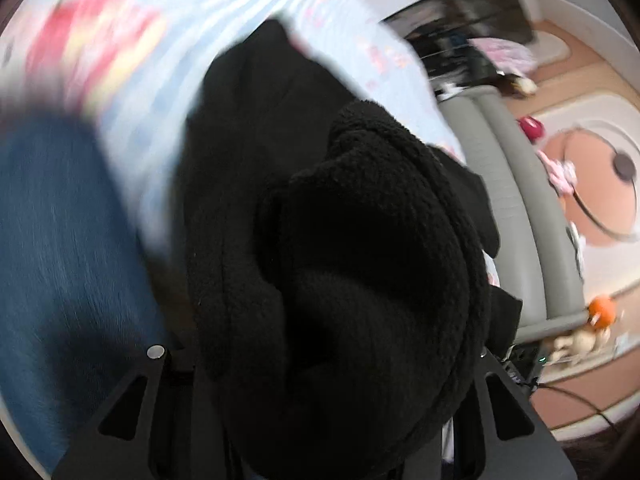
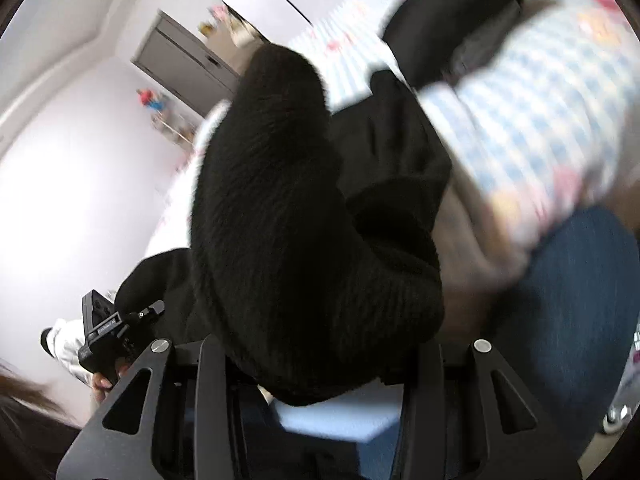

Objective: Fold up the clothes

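A black fleece garment (image 1: 360, 260) fills the middle of the left wrist view and hangs bunched between the fingers (image 1: 132, 400) of my left gripper (image 1: 320, 380), which is shut on it. In the right wrist view the same black fleece garment (image 2: 288, 200) runs up from my right gripper (image 2: 320, 364), also shut on it. Both sets of fingertips are hidden under the cloth. The garment is lifted off a blue-and-white checked bedspread (image 2: 540, 112). My left gripper's body (image 2: 108, 332) shows at lower left, held by a hand with a white sleeve.
Blue denim cloth (image 1: 60, 240) (image 2: 580, 300) lies on the bed beside the fleece, with a beige piece (image 2: 472, 240) and another dark item (image 2: 460, 12) farther off. A grey padded bed edge (image 1: 520, 200) borders a floor with toys. A grey cabinet (image 2: 180, 56) stands against the white wall.
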Tool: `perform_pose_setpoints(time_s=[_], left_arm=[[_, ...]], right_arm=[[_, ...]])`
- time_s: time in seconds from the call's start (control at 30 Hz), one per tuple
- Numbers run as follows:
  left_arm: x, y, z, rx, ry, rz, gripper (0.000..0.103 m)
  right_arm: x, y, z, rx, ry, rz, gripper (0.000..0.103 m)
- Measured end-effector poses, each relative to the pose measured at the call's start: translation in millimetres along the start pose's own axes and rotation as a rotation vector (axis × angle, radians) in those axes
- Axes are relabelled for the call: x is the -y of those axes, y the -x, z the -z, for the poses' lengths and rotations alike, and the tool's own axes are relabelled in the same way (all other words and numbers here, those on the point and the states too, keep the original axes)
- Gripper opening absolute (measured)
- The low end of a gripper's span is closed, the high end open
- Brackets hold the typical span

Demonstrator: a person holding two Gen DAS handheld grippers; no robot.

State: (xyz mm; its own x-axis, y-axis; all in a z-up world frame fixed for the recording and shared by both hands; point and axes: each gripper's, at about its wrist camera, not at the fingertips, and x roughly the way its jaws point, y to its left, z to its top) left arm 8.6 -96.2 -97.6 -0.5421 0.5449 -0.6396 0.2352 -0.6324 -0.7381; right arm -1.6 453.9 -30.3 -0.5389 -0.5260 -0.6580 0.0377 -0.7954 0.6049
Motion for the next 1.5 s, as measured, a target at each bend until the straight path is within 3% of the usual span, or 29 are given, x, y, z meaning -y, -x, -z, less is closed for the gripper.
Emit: perform_pose_setpoints(time_s=[0.07,0.13,0.3,0.37,0.47,0.5,0.6,0.67,0.83,0.97,1.0,1.03,1.1,1.13,1.17,1.2,1.23,1.27,1.33,1.5], left_arm=[[2,-5,-2,-0.010,0.007,0.001,0.040],[18,-2,-16,-0.028,-0.034,0.032,0.044],[47,0,-76,-0.098,-0.067,0.149,0.060],[56,-13,-115,-0.141,-0.033,0.191,0.067],[69,-23,-163,-0.169,0.012,0.247,0.070],[70,-23,-173,-0.161,0.031,0.273,0.071],[61,-15,-205,-0.058,0.112,0.339,0.076],[61,-4,-211,0.035,0.068,0.300,0.080],[53,0,-182,0.214,-0.161,-0.003,0.081],[46,-38,-169,0.171,-0.295,-0.155,0.081],[48,-52,-169,0.148,-0.317,-0.173,0.081],[30,-53,-161,0.100,-0.321,-0.185,0.081],[19,-73,-157,0.027,-0.301,-0.187,0.080],[20,-75,-151,0.049,-0.300,-0.186,0.076],[21,-77,-145,0.071,-0.298,-0.186,0.061],[23,-79,-140,0.093,-0.298,-0.188,0.051],[29,-75,-140,0.118,-0.307,-0.203,0.033],[35,-72,-141,0.142,-0.314,-0.217,0.024],[48,-59,-154,0.178,-0.312,-0.218,0.022],[90,-27,-197,0.282,-0.346,-0.176,0.021]], right_arm=[[8,-10,4,-0.022,-0.033,0.044,0.039],[3,-12,-12,-0.021,-0.036,0.035,0.039],[-13,-8,-71,-0.002,-0.057,-0.115,0.048],[-18,-13,-97,0.013,-0.102,-0.183,0.054],[-36,-16,-115,0.076,-0.127,-0.243,0.067],[-42,-15,-118,0.109,-0.124,-0.237,0.072],[-47,-13,-139,0.208,-0.111,-0.226,0.074],[-51,-13,-145,0.238,-0.063,-0.149,0.077],[-49,-40,-129,0.187,0.058,0.039,0.079],[-20,-95,-143,0.133,0.078,0.145,0.079],[-16,-108,-150,0.129,0.092,0.147,0.080],[-12,-117,-155,0.125,0.109,0.139,0.089],[-6,-139,-165,0.108,0.139,0.120,0.096],[-1,-154,-166,0.081,0.137,0.114,0.096],[5,-170,-164,0.033,0.121,0.096,0.093],[10,-183,-162,-0.014,0.094,0.043,0.074],[12,-191,-161,-0.035,0.073,-0.014,0.046],[8,-190,-163,-0.015,0.083,-0.031,0.037],[-12,-178,-169,0.066,0.193,0.014,0.023],[-52,-135,-216,0.209,0.299,-0.003,0.020]])
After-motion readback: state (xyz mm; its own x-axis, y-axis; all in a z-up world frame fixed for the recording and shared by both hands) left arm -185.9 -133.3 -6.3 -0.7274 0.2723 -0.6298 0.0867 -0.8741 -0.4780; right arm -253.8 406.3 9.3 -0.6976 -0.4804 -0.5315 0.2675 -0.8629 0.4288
